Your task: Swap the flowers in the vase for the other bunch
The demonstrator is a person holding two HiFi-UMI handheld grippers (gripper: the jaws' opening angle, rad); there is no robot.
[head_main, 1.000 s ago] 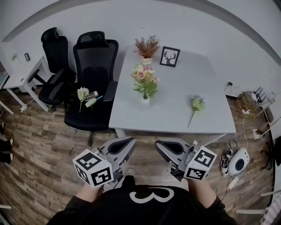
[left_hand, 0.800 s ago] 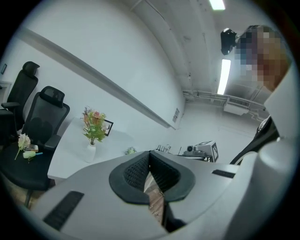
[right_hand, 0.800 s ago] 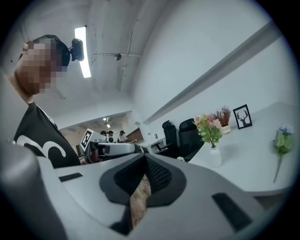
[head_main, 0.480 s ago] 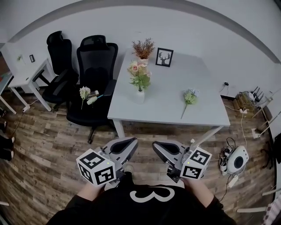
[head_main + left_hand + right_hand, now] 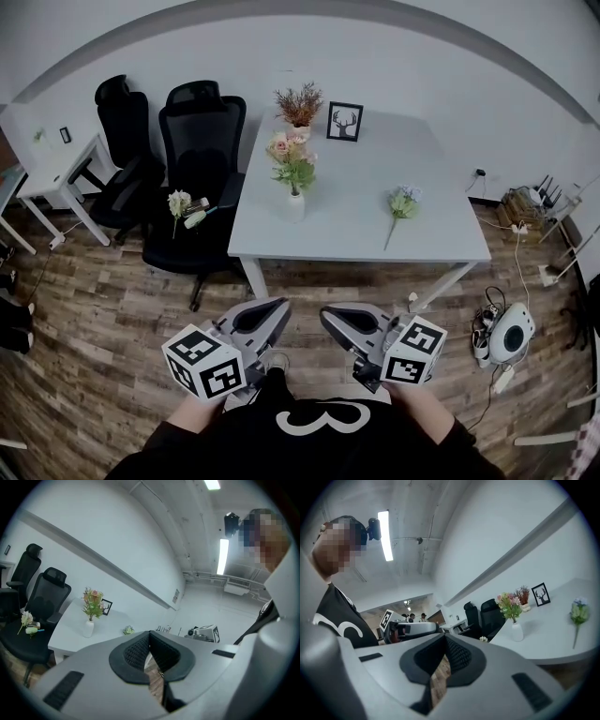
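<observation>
Head view: table (image 5: 356,234) and everything on it are being shown a little smaller and higher in frame than a second ago, so the gap to it is being widened, not closed. Most of that shift is sitting in the first half of the second, with barely any since. Nothing on the tabletop is being displaced relative to it.

Left gripper (image 5: 277,307) and right gripper (image 5: 328,315) are being held low in front of the torso, well short of the table edge. Both are being kept with jaws pressed together, tips meeting, nothing being pinched; only floor is being seen past the pads.

Vase (image 5: 294,208) is standing upright near the table's left edge, with the pink-and-green bunch (image 5: 292,157) being carried in it. Pale long-stemmed bunch (image 5: 401,204) is lying flat on the tabletop, well to the right of the vase. A white flower (image 5: 177,202) is lying on the chair (image 5: 187,246) left of the table.

Task-wise, this layout is being fitted equally by the pink bunch awaiting removal and by the pink bunch already placed with the pale one taken out. That is not being settled here. Neither bunch is being reached at this standoff.
</observation>
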